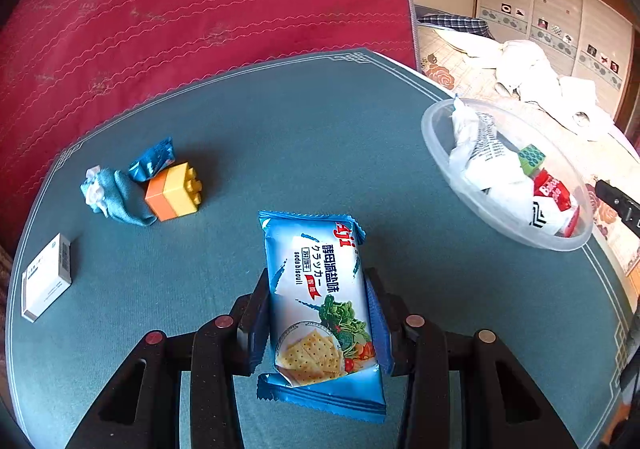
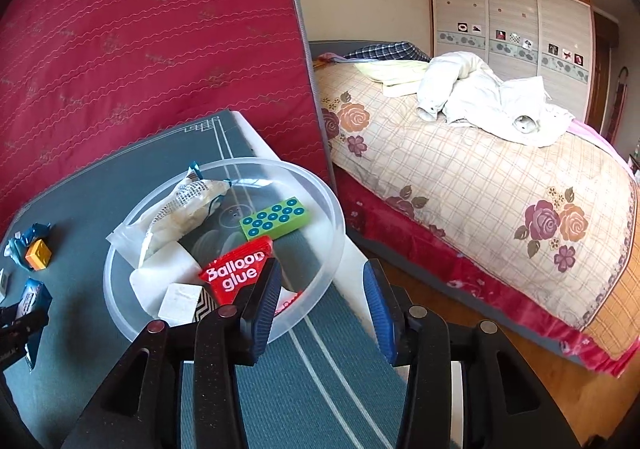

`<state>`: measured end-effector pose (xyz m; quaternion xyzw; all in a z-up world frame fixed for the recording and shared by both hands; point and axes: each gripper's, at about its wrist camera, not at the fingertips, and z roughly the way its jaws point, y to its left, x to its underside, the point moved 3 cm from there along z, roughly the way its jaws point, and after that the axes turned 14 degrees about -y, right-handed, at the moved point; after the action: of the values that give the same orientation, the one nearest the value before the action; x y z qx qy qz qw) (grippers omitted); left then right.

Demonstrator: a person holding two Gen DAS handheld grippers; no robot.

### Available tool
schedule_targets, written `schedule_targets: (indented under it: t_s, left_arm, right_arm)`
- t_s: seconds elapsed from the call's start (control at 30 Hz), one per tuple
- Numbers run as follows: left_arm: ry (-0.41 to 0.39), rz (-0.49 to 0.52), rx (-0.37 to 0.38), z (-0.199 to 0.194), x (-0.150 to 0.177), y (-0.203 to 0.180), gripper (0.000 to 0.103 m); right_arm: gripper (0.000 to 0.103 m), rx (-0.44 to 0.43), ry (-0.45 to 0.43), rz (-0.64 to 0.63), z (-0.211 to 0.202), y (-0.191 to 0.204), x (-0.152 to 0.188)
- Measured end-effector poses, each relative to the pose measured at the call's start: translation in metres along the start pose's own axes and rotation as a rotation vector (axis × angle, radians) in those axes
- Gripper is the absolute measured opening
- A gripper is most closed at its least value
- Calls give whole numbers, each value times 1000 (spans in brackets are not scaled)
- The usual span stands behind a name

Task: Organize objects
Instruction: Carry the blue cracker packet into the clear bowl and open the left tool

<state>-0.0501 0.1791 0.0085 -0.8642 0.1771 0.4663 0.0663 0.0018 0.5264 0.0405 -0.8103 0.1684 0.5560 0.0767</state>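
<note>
I've got the blue and white foil packet of soda crackers [image 1: 320, 305] pinched between the pads of my left claw [image 1: 320, 321], gripped across its narrow width near the lower half so its printed face looks up at the camera and the top end pokes out ahead over the teal cloth-covered worktop [image 1: 280, 137]; I judge that hold suits carrying it across to the clear round plastic bowl [image 1: 436, 145] at the worktop's right edge. My right claw [image 2: 324, 301] stands spread with nothing between its blue ribbed pads, hanging over the bowl's near rim [image 2: 332, 249] and the worktop's edge beside the bed. The bowl already holds a white crumpled wrapper with grey print [image 2: 184, 209], a green rectangular block with teal dots [image 2: 276, 223], a red "Balloon glue" packet [image 2: 240, 273] and a small white square piece [image 2: 180, 301], so it reads as the collecting spot. Still loose on the worktop's far left are an orange and yellow toy brick [image 1: 174, 191], touching a small blue crinkled wrapper [image 1: 154, 159] and a bundled teal cloth [image 1: 116, 193], with a white cardboard box [image 1: 46, 277] well apart nearer the edge; those look like the sorting left to do
</note>
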Motion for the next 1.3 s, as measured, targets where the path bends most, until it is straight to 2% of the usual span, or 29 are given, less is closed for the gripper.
schedule_targets:
  t_s: [0.2,0.5,0.73,0.97,1.0,1.03,1.1,1.3]
  left_arm:
    - [-24,39,88,3,-27,-42,45]
    - [-49,74,208,24,-61,-101,45]
    - [-51,97,255,46,-77,-137,45]
    - [-57,129,293,63,-82,-160,46]
    - [-55,130,305,65,-82,-162,52]
    - [-55,125,310,67,-83,-162,64]
    - [-77,102,304,65,-84,-155,74]
    - [-106,58,263,53,-83,-128,78]
  right_arm:
    - [52,-25,-14,-3,-2,-7,3]
    - [53,-57,-25,38,-1,-20,1]
    - [54,-44,-67,56,-7,-32,-9]
    - [55,-38,-53,78,-2,-39,-8]
    - [55,-40,-49,78,-1,-39,-7]
    - [55,-41,-46,77,-1,-38,-7]
    - [55,-43,-45,76,-1,-38,-6]
    - [55,-41,-45,71,-1,-37,-6]
